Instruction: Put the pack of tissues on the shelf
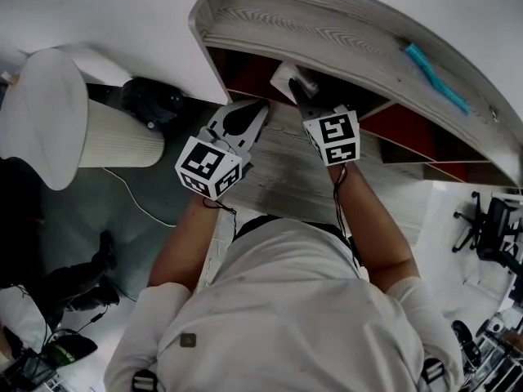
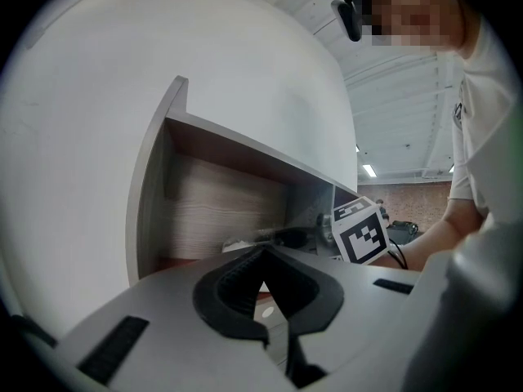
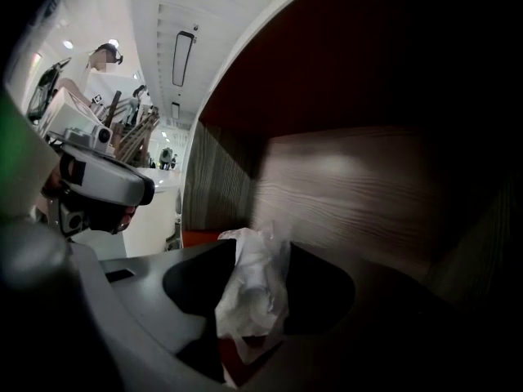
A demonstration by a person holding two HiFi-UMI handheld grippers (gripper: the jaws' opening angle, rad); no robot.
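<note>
Tissues [image 3: 252, 292] inside shelf [image 3: 351, 186]!
Right claw [image 3: 260, 256] open, tissues standing free between its jaws; left claw [image 2: 262, 253] closed, empty, alongside.

Pack of tissues [image 3: 253, 288]: white, soft, crinkled wrapper, creased at the top. It stands on end, roughly upright, inside the shelf [image 3: 351, 186]. It sits between the jaws of your right gripper [image 3: 257, 247], with a dark gap on either side. From your head view the pack [image 1: 286, 77] shows just under the front edge of the top board, in the compartment at the left end. Shelf [image 1: 327, 31]: grey wood-grain boards, red floor, wood-grain back wall.
</note>
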